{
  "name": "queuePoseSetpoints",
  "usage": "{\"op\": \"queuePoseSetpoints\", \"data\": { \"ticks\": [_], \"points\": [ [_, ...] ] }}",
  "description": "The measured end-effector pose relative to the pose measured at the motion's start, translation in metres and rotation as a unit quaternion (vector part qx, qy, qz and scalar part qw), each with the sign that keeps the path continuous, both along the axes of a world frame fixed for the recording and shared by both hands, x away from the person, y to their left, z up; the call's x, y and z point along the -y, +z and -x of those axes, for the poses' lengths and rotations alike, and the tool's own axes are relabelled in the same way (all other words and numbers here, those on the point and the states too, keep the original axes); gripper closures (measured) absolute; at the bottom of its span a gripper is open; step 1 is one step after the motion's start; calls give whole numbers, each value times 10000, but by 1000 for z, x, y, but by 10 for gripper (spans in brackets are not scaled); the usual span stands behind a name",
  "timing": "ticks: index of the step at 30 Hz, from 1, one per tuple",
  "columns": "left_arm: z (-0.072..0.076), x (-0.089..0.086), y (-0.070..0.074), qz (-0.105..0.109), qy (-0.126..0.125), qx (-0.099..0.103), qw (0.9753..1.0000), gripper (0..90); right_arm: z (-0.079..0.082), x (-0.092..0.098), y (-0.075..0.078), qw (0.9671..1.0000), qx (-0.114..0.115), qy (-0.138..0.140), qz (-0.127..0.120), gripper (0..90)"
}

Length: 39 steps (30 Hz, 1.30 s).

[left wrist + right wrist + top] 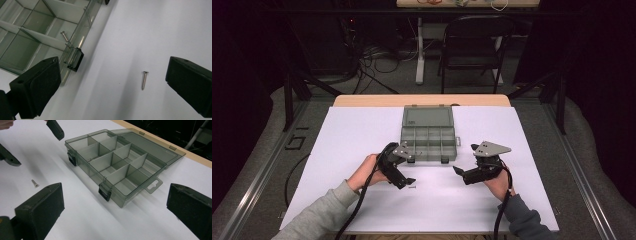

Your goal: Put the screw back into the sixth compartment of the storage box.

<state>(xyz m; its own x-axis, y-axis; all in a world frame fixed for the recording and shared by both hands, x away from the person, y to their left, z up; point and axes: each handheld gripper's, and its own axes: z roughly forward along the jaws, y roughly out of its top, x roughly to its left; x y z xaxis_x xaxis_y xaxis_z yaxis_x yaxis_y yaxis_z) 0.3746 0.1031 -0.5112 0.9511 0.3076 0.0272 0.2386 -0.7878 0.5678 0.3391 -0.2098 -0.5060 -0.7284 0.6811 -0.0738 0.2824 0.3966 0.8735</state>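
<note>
Jaws of left gripper (pixel 112 82) spread wide, straddling loose screw (pixel 144 80) flat on counter (pixel 362 130), just beside open box (pixel 115 167). Right gripper (pixel 115 207) likewise released, empty. Tiny, light, stiff, likely slippery; best pinched across shank.

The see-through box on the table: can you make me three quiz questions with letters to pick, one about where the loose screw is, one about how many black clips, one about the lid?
1. Where does the loose screw lie?
A. on the white table beside the box
B. on the lid
C. in the right gripper

2. How many black clips on the box's front wall?
A. one
B. two
C. four

3. The lid is:
A. shut
B. taken away
C. open, folded back

Answers: 1 A, the screw rests on bare table between the left gripper's jaws; 2 B, the right gripper view shows two; 3 C, the compartments are uncovered.
</note>
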Motion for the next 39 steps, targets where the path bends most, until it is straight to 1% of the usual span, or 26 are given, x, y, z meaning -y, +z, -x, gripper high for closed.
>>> {"op": "queuePoseSetpoints", "data": {
  "ticks": [2,13,18,20,23,24,26,32,34,39],
  "points": [
    [1,1,-2,-14,-7,13,10000,0,0,0,0,10000,-11,-7,-17,3],
    [5,6,-13,-247,-126,-93,9996,5,0,1,1,10000,13,15,-5,3],
    [6,8,-17,-314,-223,-119,9992,68,0,1,1,10000,18,13,-5,3],
    [6,9,-18,-333,-266,-138,9990,117,0,1,1,10000,12,13,-8,3],
    [8,10,-20,-373,-318,-146,9987,166,0,1,1,10000,20,5,-3,3],
    [8,11,-21,-358,-341,-142,9987,202,0,0,1,10000,21,7,-2,3],
    [9,11,-22,-422,-405,-147,9982,257,1,1,1,10000,28,11,7,3],
    [10,12,-23,-403,-509,-172,9977,431,1,0,2,10000,42,0,-7,3],
    [11,12,-24,-442,-548,-199,9973,477,1,0,3,10000,56,11,2,4],
    [11,14,-27,-440,-590,-313,9968,596,1,1,3,10000,54,5,-17,4]
  ]
}}
